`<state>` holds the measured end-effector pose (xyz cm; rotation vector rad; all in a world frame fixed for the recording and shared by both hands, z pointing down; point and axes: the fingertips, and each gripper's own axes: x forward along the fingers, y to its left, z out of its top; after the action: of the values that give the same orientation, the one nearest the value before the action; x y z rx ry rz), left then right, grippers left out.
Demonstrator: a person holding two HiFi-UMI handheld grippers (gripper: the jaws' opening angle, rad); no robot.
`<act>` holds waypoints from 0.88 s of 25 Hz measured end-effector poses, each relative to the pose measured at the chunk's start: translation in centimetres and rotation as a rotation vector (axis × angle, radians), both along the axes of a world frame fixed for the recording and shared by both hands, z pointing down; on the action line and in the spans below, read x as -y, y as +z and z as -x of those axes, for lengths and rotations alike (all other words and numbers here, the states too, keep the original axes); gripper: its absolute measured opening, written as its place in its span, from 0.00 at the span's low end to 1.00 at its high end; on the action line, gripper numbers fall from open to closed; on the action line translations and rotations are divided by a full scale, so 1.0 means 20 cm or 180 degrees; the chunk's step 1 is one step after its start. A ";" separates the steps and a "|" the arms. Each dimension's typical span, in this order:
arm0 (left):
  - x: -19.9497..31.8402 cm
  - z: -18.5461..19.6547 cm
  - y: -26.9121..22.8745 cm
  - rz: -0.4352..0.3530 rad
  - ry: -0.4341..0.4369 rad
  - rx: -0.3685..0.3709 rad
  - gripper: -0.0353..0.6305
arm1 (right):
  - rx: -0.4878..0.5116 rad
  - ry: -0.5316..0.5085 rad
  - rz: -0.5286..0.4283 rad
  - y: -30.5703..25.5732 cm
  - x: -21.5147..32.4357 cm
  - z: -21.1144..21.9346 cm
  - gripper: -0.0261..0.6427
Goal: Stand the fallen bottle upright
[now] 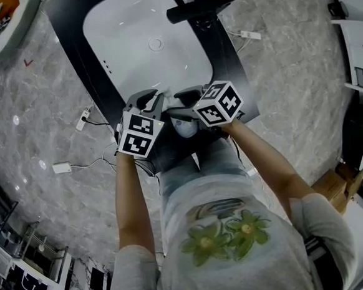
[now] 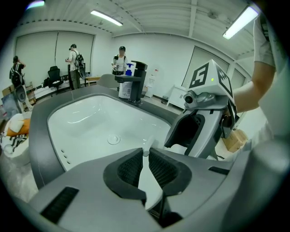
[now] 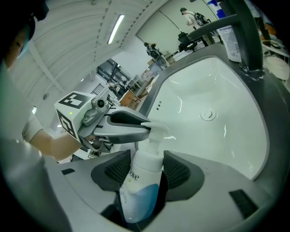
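White-and-blue pump bottle (image 3: 139, 183) is in your right tongs (image 3: 147, 156). Their jaws are closed onto its shoulder just below the collar, with a ribbed pad pressed to each side. The body runs back toward the camera and the pump end points out over the white basin (image 3: 217, 86). Your left tongs (image 2: 146, 152) are drawn nearly together with only a slim gap, and the pump spout (image 2: 144, 153) is nipped at their tips. The right gripper view agrees, showing that gripper's jaw lying along the spout. In the head view both grippers meet at the near rim of the dark counter (image 1: 77, 49), close to your body, and the bottle (image 1: 185, 126) shows as a pale rounded patch between and below them. Whether any part of it touches the counter cannot be told from here. The right gripper view looks out across the basin toward the faucet (image 3: 244, 31) and the far room. My reading is that the bottle lies nearer level than upright, with its pump aimed at the back of the sink. Progress, as a judgement: the pickup is done and you have a two-point hold, but the standing-up is not. Left to do: swing the base down, find a flat stretch of counter clear of the basin edge, seat the base squarely, then let go of spout and body. Note that the spout pinch is the weaker hold, since pump heads tend to swivel. Let the right tongs carry the weight through the turn.
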<state>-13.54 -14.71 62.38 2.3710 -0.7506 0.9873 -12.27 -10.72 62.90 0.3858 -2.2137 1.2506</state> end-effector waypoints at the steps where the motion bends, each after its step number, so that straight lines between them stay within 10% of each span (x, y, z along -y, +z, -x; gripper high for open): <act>1: 0.00 0.00 -0.02 -0.0050 -0.0001 0.0018 0.14 | -0.0005 -0.0011 -0.0038 -0.01 0.00 0.00 0.39; 22: -0.12 -0.06 -0.37 -0.0807 -0.0083 0.0439 0.14 | -0.0021 -0.0356 -0.0889 -0.26 -0.07 -0.03 0.39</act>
<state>-12.32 -12.38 54.89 2.5168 -1.0091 1.1110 -11.74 -9.23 57.64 0.3660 -2.3751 0.8828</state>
